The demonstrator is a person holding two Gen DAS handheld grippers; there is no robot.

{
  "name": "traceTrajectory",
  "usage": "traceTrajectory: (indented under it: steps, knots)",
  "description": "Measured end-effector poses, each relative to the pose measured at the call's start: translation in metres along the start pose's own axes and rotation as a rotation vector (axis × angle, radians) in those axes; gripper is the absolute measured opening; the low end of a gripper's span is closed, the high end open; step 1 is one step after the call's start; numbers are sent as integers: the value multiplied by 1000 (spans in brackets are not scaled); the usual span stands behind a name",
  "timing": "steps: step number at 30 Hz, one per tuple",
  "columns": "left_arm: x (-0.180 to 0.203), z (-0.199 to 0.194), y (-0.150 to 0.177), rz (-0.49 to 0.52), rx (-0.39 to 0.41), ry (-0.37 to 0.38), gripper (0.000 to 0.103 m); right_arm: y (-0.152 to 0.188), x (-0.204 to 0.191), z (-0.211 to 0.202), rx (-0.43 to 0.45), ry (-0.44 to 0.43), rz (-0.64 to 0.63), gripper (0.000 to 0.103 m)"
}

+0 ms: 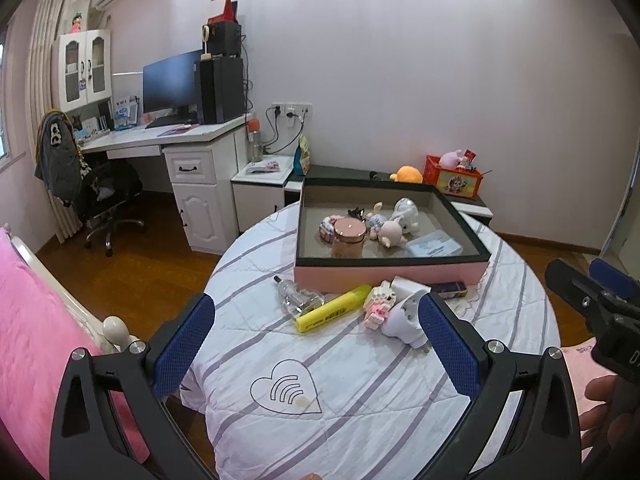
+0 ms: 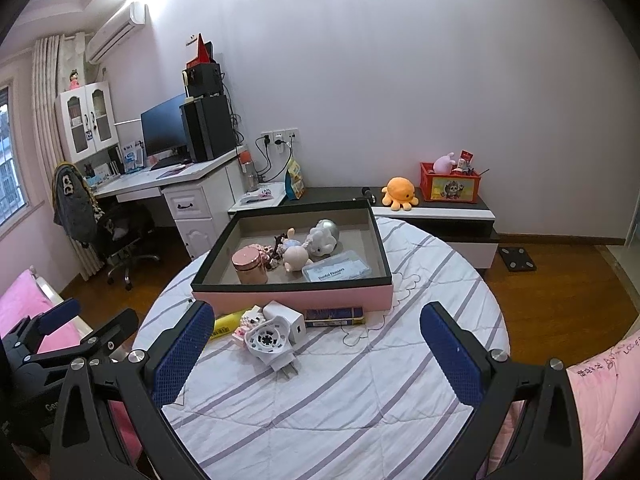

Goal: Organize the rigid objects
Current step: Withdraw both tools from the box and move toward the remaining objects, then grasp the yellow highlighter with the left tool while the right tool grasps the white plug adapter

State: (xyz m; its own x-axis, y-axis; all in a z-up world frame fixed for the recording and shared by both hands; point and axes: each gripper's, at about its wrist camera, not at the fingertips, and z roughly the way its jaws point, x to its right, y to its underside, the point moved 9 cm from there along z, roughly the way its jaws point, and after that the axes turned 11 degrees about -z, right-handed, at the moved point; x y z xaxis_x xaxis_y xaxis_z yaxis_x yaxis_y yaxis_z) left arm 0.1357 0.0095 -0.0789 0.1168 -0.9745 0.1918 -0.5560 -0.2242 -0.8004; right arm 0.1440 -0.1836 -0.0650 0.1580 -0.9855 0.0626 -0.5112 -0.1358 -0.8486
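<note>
Striped round table [image 2: 360, 380], pink tray [image 2: 292, 294] of figurines, loose white plug [image 2: 272, 340] beside it, both grippers [image 1: 316, 344] [image 2: 316, 348] wide, empty.

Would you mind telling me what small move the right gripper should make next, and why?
Probably ease the right gripper forward and down over the white plug. Both grippers are open and empty, the plug lies nearest on the quilt, between the right fingers' line, and it is still outside the pink box where other items already sit.
</note>
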Motion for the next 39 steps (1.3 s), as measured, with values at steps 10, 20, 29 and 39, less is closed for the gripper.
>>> traceTrajectory:
  steps: [10, 20, 29, 39]
  knots:
    - [-24, 50, 31, -6, -109, -53, 103, 37, -5, 50, -138, -53, 2, 103]
    - [-29, 100, 59, 7, -212, -76, 103, 68, -37, 116, -269, -175, -63, 103]
    - [-43, 130, 59, -9, -247, -116, 102, 87, -58, 172, -353, -283, -107, 90]
    - [-29, 152, 56, 25, -271, -89, 102, 90, -57, 158, -321, -335, -110, 52]
